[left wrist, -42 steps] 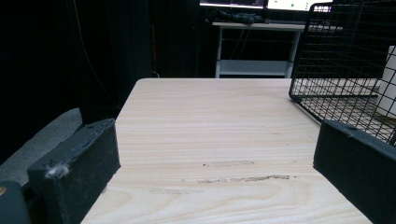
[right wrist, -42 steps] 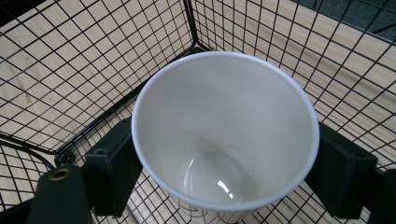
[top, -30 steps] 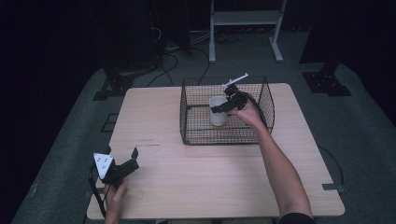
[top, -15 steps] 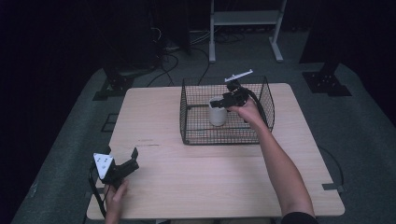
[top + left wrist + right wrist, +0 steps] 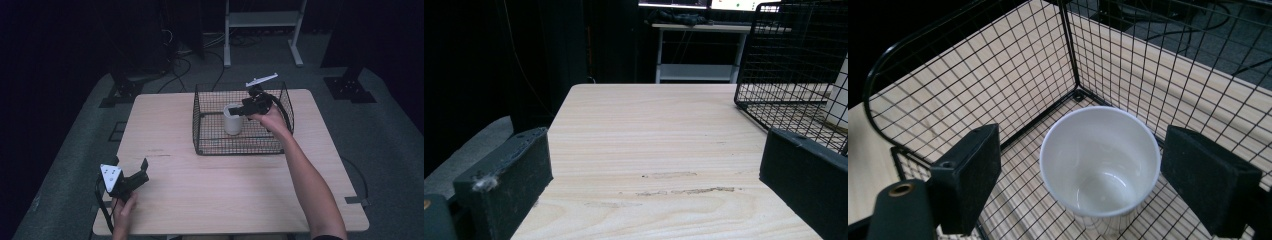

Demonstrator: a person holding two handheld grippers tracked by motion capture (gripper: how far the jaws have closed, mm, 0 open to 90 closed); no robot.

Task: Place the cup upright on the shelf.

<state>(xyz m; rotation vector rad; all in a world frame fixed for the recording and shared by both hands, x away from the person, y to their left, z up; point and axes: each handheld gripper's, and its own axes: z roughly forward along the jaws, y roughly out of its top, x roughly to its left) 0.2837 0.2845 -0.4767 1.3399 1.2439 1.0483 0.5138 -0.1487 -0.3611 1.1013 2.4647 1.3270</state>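
Right tool hangs above the white cup with its jaws apart, one on each side of the rim and clear of it. The cup stands upright inside the black wire basket on the worktop, mouth up, long axis vertical. To withdraw well, lift straight up, clear of the mesh. Left tool rests open near the worktop's front corner.

light wood table, black wire basket toward the back, white cup upright inside it, right gripper over the cup, left gripper down by the near-left corner
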